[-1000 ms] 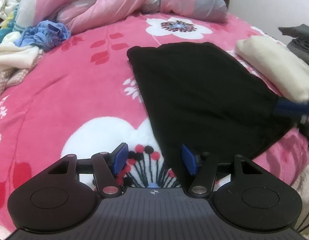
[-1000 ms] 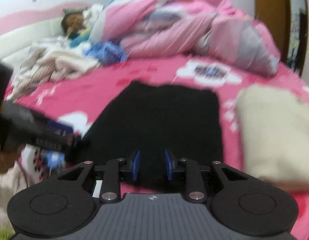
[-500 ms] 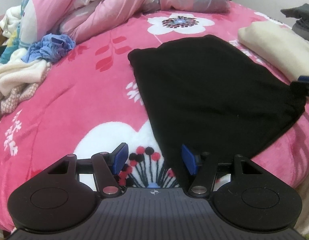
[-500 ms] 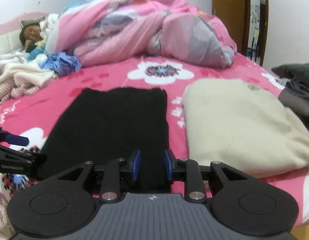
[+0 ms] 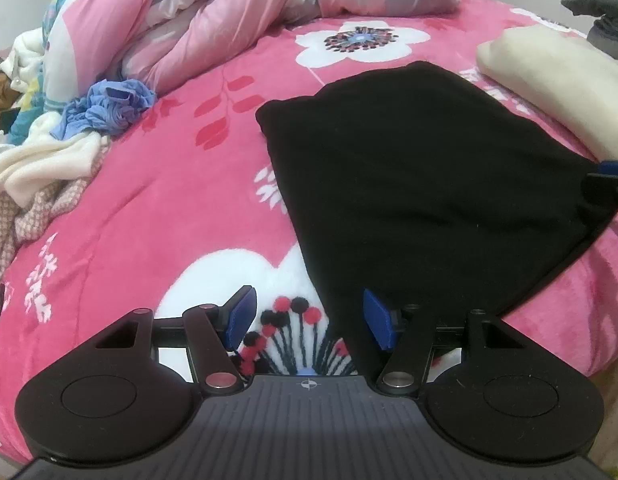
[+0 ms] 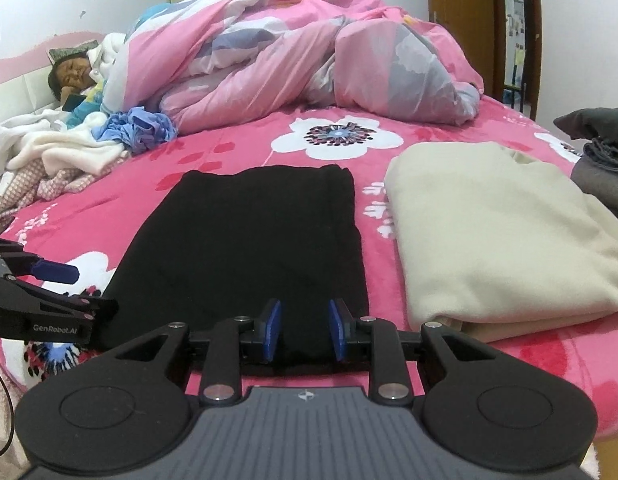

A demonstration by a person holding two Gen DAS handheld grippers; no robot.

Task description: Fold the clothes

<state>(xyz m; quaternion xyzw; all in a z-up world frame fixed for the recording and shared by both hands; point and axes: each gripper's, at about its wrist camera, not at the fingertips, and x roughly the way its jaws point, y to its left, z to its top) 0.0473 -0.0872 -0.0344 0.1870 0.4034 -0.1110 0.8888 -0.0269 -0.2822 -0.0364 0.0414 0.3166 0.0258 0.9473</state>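
On a bright pink floral fleece blanket (image 6: 237,148), a flat black knit garment (image 6: 253,240) lies spread as a long panel, its near hem at the bed's front edge and a folded cream fleece garment (image 6: 497,236) just beside it on the right. Your left gripper (image 5: 305,320) hovers over the near-left corner, blue pads apart, with the garment's edge running between them but not pinched. Your right gripper (image 6: 303,334) sits low at the near hem, pads narrowly apart over the black cloth; no pinch shows there either.

The step in hand looks like taking both near corners for a fold towards the far end. Set each claw squarely on its own corner, catch every layer of the hem and none of the blanket's pile, then close both together. Lift evenly so the panel stays taut and the edges meet.
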